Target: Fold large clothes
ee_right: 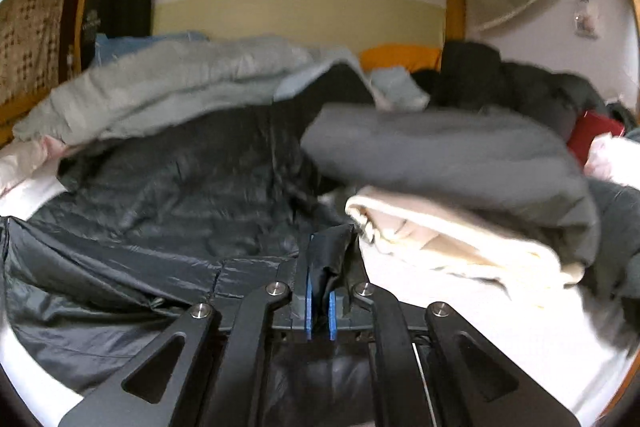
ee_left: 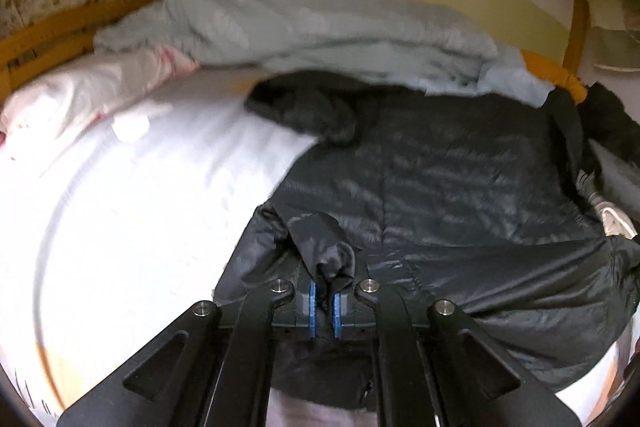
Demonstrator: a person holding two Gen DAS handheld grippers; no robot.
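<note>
Both grippers pinching the jacket hem

Left gripper [ee_left: 325, 301] and right gripper [ee_right: 319, 301] were each clamped tight on a fold of the black puffer jacket [ee_left: 432, 163], which lay spread lengthwise away from them across the white bed [ee_left: 120, 227], collar end toward the grey blanket [ee_left: 280, 23].

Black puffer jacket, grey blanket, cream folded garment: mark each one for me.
Black puffer jacket [ee_left: 460, 179]: left wrist view, on its quilted back panel.
Grey blanket [ee_left: 304, 27]: left wrist view, on the middle of its rumpled top.
Cream folded garment [ee_right: 452, 239]: right wrist view, on its upper folded layer.
</note>
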